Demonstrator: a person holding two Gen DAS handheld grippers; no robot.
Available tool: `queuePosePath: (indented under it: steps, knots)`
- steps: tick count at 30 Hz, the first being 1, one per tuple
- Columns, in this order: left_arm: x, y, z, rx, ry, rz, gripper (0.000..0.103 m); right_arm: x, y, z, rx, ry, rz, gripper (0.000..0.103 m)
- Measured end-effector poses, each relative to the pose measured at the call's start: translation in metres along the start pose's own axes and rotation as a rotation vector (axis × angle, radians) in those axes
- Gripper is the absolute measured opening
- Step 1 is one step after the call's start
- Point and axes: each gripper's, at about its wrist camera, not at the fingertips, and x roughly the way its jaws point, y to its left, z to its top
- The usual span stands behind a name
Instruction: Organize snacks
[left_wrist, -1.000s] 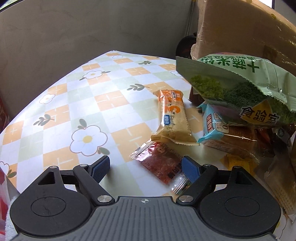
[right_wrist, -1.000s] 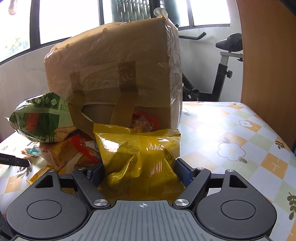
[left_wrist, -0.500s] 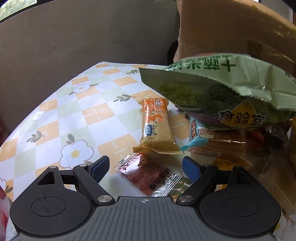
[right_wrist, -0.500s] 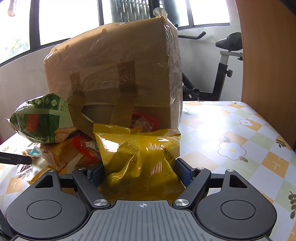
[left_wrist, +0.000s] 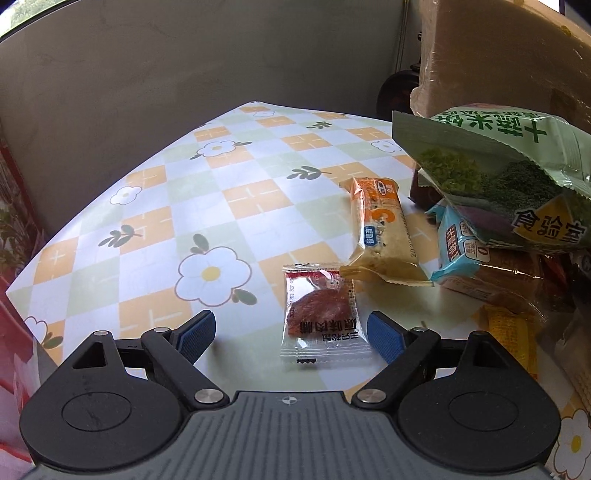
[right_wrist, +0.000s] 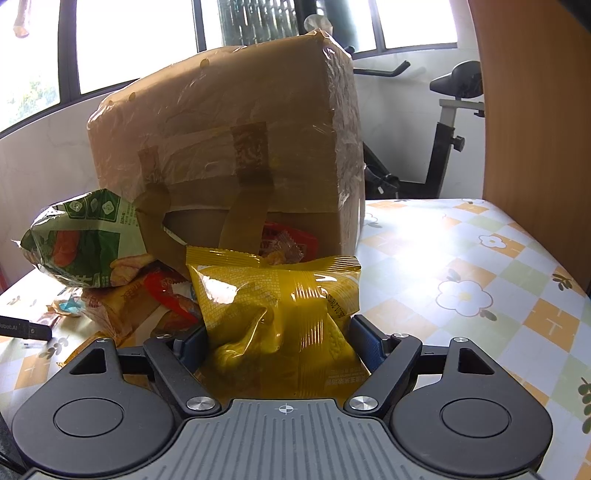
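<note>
Fingers of the left gripper (left_wrist: 288, 332) stand wide apart, nothing pressed; they have just been opening further. Between them, nearer the right-hand blue pad (left_wrist: 382, 336), lies the small clear sachet with a red-brown meat slice (left_wrist: 323, 314), flat on the flower-checked bench (left_wrist: 147, 229). Its long axis runs away from the camera, roughly along the line of the fingers, so a close across its short width looks like the fit. Sachet's far top corner meets the near end of the orange-and-cream wrapped bar (left_wrist: 384, 229); whether they overlap, unclear.

Further right: blue-ended pack (left_wrist: 458, 243) under the green puffed snack bag (left_wrist: 517, 177). That pile runs off frame; lower packs only partly readable.

Right gripper (right_wrist: 279, 339): fingers clamped on the crinkled yellow foil snack bag (right_wrist: 280, 306), which bulges between the pads and hides them largely. Behind it the tape-wrapped brown cardboard box (right_wrist: 229, 147); its opening, with red wrappers showing, is mostly screened by the bag.

Left hand is the nearer to the sachet.
</note>
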Motion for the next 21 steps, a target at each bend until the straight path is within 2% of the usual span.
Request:
queuePosePath:
  steps: [4, 10, 11, 13, 14, 15, 21]
  knots:
    - [0.004, -0.006, 0.005, 0.027, -0.021, -0.05, 0.09, 0.0, 0.0, 0.0, 0.0, 0.0, 0.0, 0.077]
    - [0.012, -0.004, 0.006, 0.022, -0.052, -0.063, 0.084, 0.0, 0.0, 0.0, 0.0, 0.001, 0.0, 0.077]
    - [0.012, -0.003, 0.006, 0.023, -0.059, -0.066, 0.081, 0.0, 0.0, 0.0, 0.0, 0.001, 0.0, 0.077]
    - [0.009, 0.0, 0.007, 0.013, -0.07, -0.069, 0.067, 0.0, 0.0, 0.0, 0.0, 0.0, 0.0, 0.077]
    - [0.008, 0.002, 0.007, 0.01, -0.073, -0.077, 0.054, 0.0, 0.0, 0.0, 0.0, 0.0, 0.0, 0.077]
    - [0.008, 0.002, 0.007, 0.007, -0.072, -0.077, 0.047, 0.0, 0.0, 0.0, 0.0, 0.0, 0.0, 0.077]
    - [-0.001, 0.011, 0.002, -0.026, -0.084, -0.101, 0.042, 0.0, 0.0, 0.0, 0.005, -0.001, 0.005, 0.077]
